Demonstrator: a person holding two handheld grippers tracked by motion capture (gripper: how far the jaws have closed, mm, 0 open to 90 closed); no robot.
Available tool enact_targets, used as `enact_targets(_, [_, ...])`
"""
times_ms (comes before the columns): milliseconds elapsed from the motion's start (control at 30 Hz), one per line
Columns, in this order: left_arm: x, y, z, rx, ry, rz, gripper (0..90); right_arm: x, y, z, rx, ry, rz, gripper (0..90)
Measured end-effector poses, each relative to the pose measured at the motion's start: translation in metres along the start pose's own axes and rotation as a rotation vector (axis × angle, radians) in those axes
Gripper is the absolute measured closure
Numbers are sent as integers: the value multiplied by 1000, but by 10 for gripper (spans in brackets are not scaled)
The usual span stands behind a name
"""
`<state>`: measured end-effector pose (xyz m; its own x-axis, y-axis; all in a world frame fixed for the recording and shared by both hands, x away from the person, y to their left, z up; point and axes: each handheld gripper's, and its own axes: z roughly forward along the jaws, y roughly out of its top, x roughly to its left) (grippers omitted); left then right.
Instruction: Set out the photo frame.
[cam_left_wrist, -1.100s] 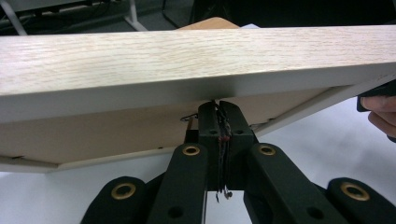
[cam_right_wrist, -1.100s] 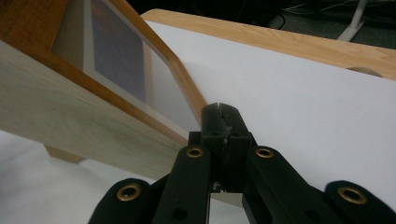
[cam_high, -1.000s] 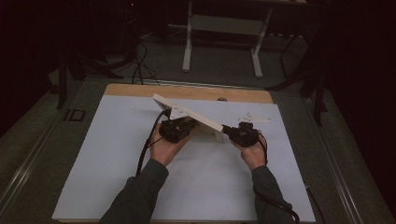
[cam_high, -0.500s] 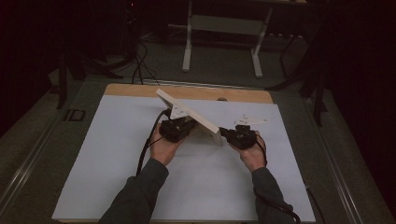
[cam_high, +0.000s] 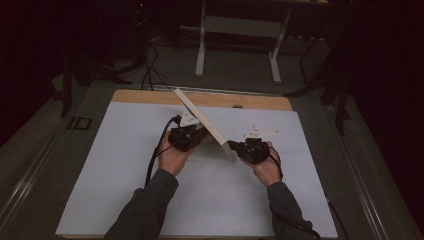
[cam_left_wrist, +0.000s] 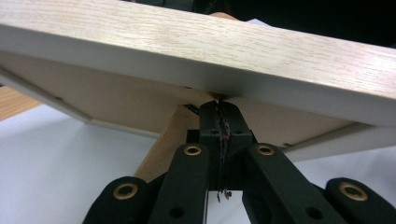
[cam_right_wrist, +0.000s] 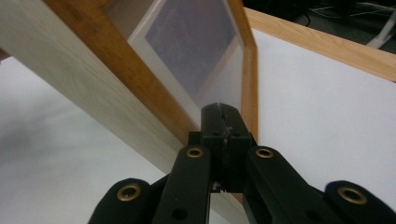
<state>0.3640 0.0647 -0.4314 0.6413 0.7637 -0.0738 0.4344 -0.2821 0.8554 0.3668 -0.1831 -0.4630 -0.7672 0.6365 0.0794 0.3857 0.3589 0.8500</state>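
A light wooden picture frame (cam_high: 202, 120) stands tilted on one edge in the middle of the white table top (cam_high: 115, 165), its far corner raised. My left gripper (cam_high: 199, 133) is shut behind it, tips against the frame's brown back board (cam_left_wrist: 116, 100) beside the wooden stand strut (cam_left_wrist: 163, 140). My right gripper (cam_high: 233, 145) is shut at the frame's near low end, tips touching the inner edge of the frame (cam_right_wrist: 93, 79) by the glass (cam_right_wrist: 191, 42). In the left gripper view (cam_left_wrist: 219, 103) and the right gripper view (cam_right_wrist: 223, 109) the jaws lie pressed together with nothing clearly between them.
A wooden strip (cam_high: 260, 101) runs along the table's far edge. Cables (cam_high: 150, 70) and the legs of a white stand (cam_high: 272, 55) are on the dark floor beyond. A black label (cam_high: 80, 123) sits left of the table. The gripper cables trail along both forearms.
The frame has tipped up steeper, its far corner higher and its near end drawn slightly toward the person. The right hand shifted a little with it. Both grippers stay shut.
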Motion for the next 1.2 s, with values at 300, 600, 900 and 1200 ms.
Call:
enact_targets(300, [3, -1, -1, 3, -10, 16, 900, 7, 1, 1, 12, 11, -34, 898])
enact_targets(600, [7, -1, -2, 3, -34, 3, 900, 14, 2, 3, 16, 23, -58, 898])
enact_targets(900, [11, -1, -1, -3, -65, -20, 900, 23, 4, 5, 33, 16, -107, 898])
enact_targets(1200, [13, -2, -1, -3, -67, -27, 900, 27, 5, 6, 37, 26, -121, 897])
